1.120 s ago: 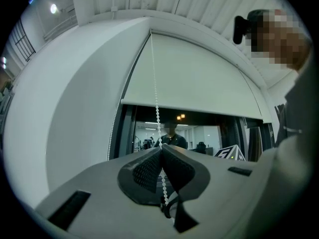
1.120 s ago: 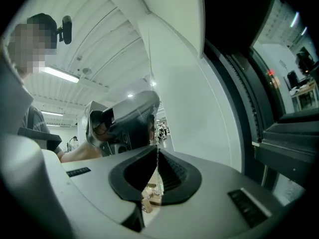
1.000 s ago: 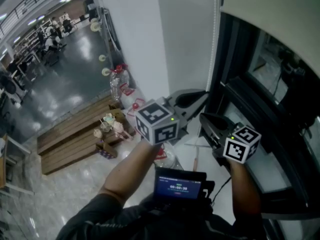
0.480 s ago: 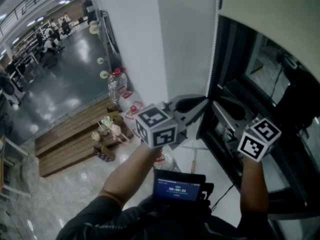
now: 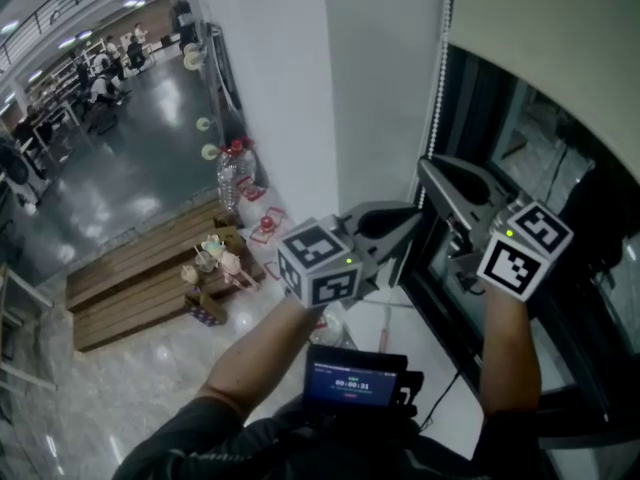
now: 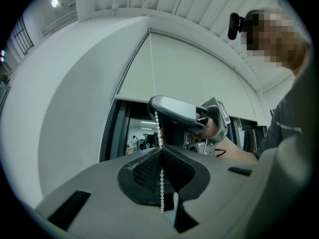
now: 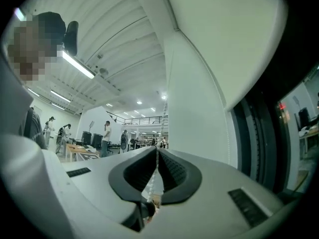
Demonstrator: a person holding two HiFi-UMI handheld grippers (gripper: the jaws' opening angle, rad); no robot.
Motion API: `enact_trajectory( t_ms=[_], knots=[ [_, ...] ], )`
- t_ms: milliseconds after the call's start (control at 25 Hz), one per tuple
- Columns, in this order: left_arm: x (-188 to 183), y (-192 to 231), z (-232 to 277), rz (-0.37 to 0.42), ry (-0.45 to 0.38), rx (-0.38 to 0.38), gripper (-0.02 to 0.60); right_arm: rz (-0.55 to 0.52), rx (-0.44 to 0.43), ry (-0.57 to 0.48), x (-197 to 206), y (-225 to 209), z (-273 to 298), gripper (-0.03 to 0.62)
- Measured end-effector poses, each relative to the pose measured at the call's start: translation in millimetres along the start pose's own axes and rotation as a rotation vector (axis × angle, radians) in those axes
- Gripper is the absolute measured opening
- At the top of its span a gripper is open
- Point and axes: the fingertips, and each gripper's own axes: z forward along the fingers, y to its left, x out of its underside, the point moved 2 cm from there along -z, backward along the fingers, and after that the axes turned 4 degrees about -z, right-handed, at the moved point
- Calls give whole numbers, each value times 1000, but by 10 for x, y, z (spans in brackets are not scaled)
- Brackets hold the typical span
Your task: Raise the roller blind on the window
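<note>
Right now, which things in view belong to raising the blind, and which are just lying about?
Part of the job:
roller blind
bead chain
left tongs, shut on the chain
right tongs, jaws just closing, with the chain between them

Just lying about:
clear bottle by the wall
wooden platform
small clutter on it
</note>
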Motion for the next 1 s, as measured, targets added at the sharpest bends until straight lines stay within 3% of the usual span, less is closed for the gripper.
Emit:
enact_trajectory(
  t_ms=[200,360,720,1000],
  knots=[
    [43,37,-29,16,-4,-13,8,28,-2,-25,61,8,4,8],
    [189,70,-78,-17,6,-20,8,51,1,-8,225,43,35,9],
    [805,130,-115,-88,110,-33,8,142,22,74,856,11,-56,9],
    [815,95,-163,-92,121,-12,9,151,25,71,869,29,-101,8]
  ],
)
